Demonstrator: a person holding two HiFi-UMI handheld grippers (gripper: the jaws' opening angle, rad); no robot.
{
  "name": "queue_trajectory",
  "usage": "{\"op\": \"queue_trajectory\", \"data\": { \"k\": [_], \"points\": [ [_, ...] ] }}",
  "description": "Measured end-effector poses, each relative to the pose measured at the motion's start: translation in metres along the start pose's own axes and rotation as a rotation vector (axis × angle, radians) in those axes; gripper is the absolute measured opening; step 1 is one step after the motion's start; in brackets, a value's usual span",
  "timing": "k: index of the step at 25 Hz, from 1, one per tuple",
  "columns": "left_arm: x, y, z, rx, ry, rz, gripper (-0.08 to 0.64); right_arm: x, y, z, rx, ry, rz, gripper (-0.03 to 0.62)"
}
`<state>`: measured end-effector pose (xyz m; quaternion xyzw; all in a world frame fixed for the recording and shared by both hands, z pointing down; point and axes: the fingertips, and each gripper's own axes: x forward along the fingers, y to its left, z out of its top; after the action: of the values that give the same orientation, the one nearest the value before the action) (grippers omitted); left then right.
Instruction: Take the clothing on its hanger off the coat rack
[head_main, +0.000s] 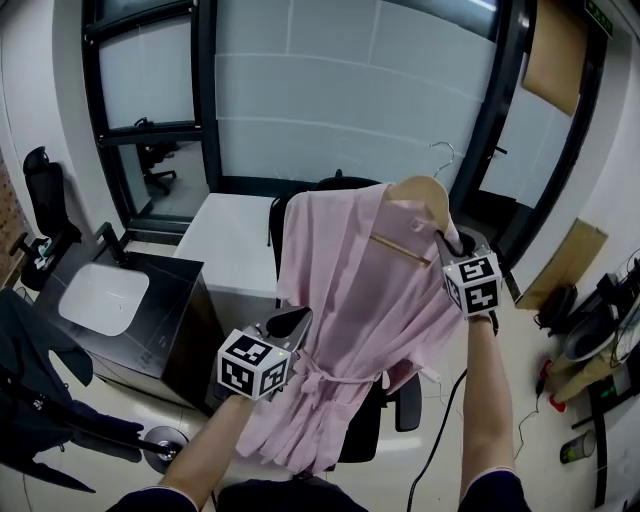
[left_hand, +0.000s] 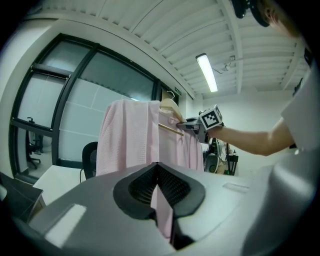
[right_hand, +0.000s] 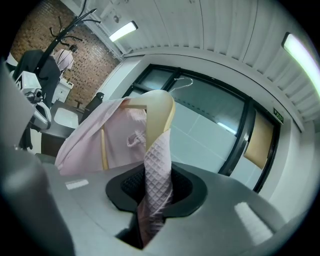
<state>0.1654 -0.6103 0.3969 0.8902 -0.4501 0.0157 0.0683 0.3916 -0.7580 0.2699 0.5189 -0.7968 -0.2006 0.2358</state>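
A person holds 2 hand-held grippers out in front of them, with a pink robe (head_main: 350, 300) hanging on a wooden hanger (head_main: 425, 195) between them, up in the air. The right gripper (head_main: 450, 245) points almost level, and its jaws are pressed onto waffle-textured pink fabric at the hanger's right shoulder end. The left gripper (head_main: 295, 325), lower and to the left, pinches a fold of the robe near its tied waist belt, with the cloth running down between its 2 pads. The hanger's metal hook (head_main: 443, 152) stands in open air before a frosted window. The coat rack (right_hand: 70, 25) shows only in the right gripper view, well apart from the robe, by a brick wall, with dark clothing on it. Behind the robe stands a black office chair (head_main: 385, 420), and beyond that a white table (head_main: 235, 245).
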Motion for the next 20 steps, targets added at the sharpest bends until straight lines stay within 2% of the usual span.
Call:
{"op": "queue_trajectory", "data": {
  "k": [4, 9, 13, 20],
  "points": [
    [0.013, 0.003, -0.001, -0.004, 0.004, 0.007, 0.012, 0.014, -0.007, -0.002, 0.0, -0.01, 0.004, 0.072],
    [0.02, 0.003, -0.018, -0.023, 0.043, 0.024, 0.012, 0.028, 0.016, -0.031, 0.015, 0.022, 0.066, 0.072],
    [0.016, 0.006, -0.043, -0.057, 0.086, 0.04, 0.012, 0.035, 0.057, -0.059, 0.01, 0.058, 0.138, 0.072],
    [-0.006, 0.014, -0.11, -0.133, 0.2, 0.078, 0.012, 0.036, 0.153, -0.114, 0.007, 0.13, 0.282, 0.061]
  ]
}}
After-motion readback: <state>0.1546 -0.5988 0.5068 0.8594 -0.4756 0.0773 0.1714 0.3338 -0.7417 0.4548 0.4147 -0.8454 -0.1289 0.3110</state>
